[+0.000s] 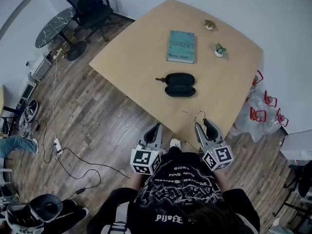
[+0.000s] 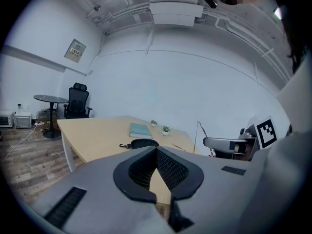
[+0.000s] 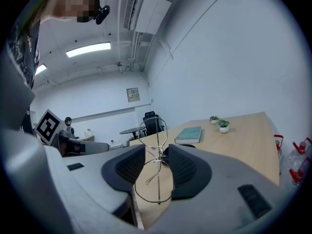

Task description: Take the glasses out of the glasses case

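Observation:
The black glasses case (image 1: pixel 179 84) lies open on the tan table (image 1: pixel 146 57), below a teal book. My right gripper (image 1: pixel 204 123) hangs at the table's near edge, well short of the case. It is shut on thin wire-framed glasses (image 3: pixel 155 160), which stand on end between its pads, one lens above the other. In the head view the glasses (image 1: pixel 200 116) show as a faint wire loop at its tips. My left gripper (image 1: pixel 155 128) is off the table's near edge. Its jaws (image 2: pixel 156 150) are shut with nothing in them. The case (image 2: pixel 144 143) shows just beyond its tips.
A teal book (image 1: pixel 181 46) and two small potted plants (image 1: pixel 219 49) sit on the far part of the table. Red-capped bottles in plastic (image 1: pixel 263 106) stand on the floor to the right. An office chair (image 1: pixel 90 6), a round dark table (image 1: pixel 56 26) and floor cables are at left.

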`<state>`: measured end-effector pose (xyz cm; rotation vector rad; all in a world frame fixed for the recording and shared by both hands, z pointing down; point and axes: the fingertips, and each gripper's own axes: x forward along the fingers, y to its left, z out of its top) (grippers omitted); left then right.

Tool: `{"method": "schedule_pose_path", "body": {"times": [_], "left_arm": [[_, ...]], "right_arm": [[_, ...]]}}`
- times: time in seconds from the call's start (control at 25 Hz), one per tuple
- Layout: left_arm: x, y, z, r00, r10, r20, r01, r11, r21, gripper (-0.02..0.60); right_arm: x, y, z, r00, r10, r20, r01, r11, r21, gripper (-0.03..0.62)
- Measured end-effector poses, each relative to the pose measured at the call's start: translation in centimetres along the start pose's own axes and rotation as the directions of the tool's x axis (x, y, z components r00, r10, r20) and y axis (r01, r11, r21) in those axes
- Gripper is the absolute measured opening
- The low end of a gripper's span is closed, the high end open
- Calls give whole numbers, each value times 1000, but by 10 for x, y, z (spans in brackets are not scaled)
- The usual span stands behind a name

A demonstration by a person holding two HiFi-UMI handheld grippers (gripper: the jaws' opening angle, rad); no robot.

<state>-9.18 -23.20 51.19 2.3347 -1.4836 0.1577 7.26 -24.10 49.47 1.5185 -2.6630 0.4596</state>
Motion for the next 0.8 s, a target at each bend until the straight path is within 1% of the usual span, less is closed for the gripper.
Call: {"method": "schedule_pose_path", "body": {"times": [0.24, 0.48, 0.8], "left_arm": [[-4, 4, -1, 1000, -3, -8, 3, 1000, 3, 5], [-1, 4, -1, 1000, -25, -15, 25, 1000, 10, 4], [1, 11, -1, 1000, -19, -15, 19, 1000, 1, 4]], "right_arm": [[6, 10, -1, 1000, 14, 0, -14, 1000, 7, 149], [8, 10, -2, 1000, -3, -5, 3, 1000, 9, 140], [12, 9, -2, 1000, -13, -4, 13, 1000, -1, 132]]}}
